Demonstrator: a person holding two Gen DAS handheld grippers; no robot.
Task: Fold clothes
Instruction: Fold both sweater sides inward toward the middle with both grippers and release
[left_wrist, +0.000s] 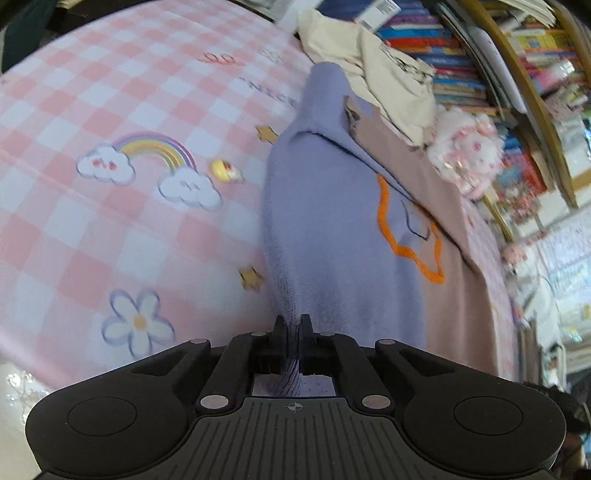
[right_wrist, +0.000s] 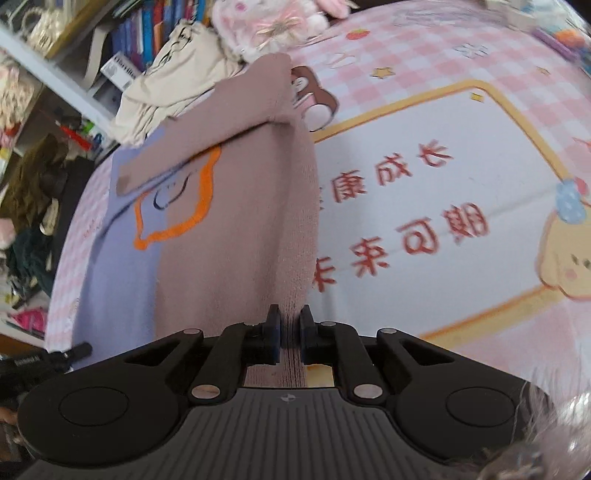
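Observation:
A knit sweater, half lavender (left_wrist: 332, 221) and half dusty pink (right_wrist: 240, 229), with an orange outline shape on its chest (left_wrist: 406, 236), lies on a pink checked bedsheet (left_wrist: 110, 110). My left gripper (left_wrist: 293, 325) is shut on the lavender hem edge. My right gripper (right_wrist: 290, 319) is shut on the pink hem edge. Both sleeves are folded in across the body, the pink one (right_wrist: 207, 147) over the chest. The held edges rise up off the sheet toward the cameras.
A cream garment (left_wrist: 380, 66) lies crumpled beyond the sweater by a bookshelf (left_wrist: 461, 55). A white and pink plush toy (left_wrist: 465, 147) sits at the bed edge. The sheet has a printed cartoon panel (right_wrist: 424, 206). Dark clutter (right_wrist: 33, 184) lies left of the bed.

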